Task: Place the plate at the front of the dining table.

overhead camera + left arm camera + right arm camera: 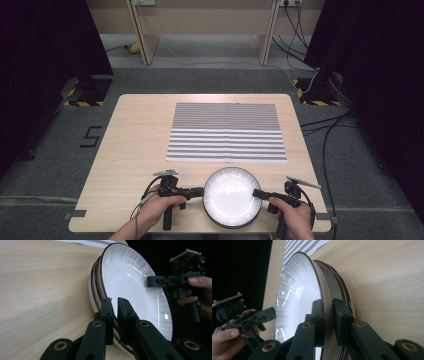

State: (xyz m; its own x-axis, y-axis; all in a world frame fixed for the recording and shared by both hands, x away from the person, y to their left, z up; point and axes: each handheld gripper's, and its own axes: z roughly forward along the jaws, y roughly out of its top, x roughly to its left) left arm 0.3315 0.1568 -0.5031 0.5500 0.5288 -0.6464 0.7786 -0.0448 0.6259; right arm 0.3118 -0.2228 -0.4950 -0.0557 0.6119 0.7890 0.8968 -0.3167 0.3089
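Note:
A stack of white ribbed plates with dark rims sits near the table's front edge, the top plate [232,197] uppermost. My left gripper [202,191] holds the top plate's left rim, and its jaws [116,310] stand nearly together with that rim pinched between them. My right gripper [256,193] is at the right rim; its pads [329,315] press on the inner face and underside of the top plate [297,295]. The lower plates [337,280] lie just beneath. Each gripper lies level, pointing inward at the stack.
A grey-and-white striped mat [227,132] lies flat across the middle and far part of the wooden table [135,135]. Black curtains and cables flank the table on the floor. The stack is close to the front edge.

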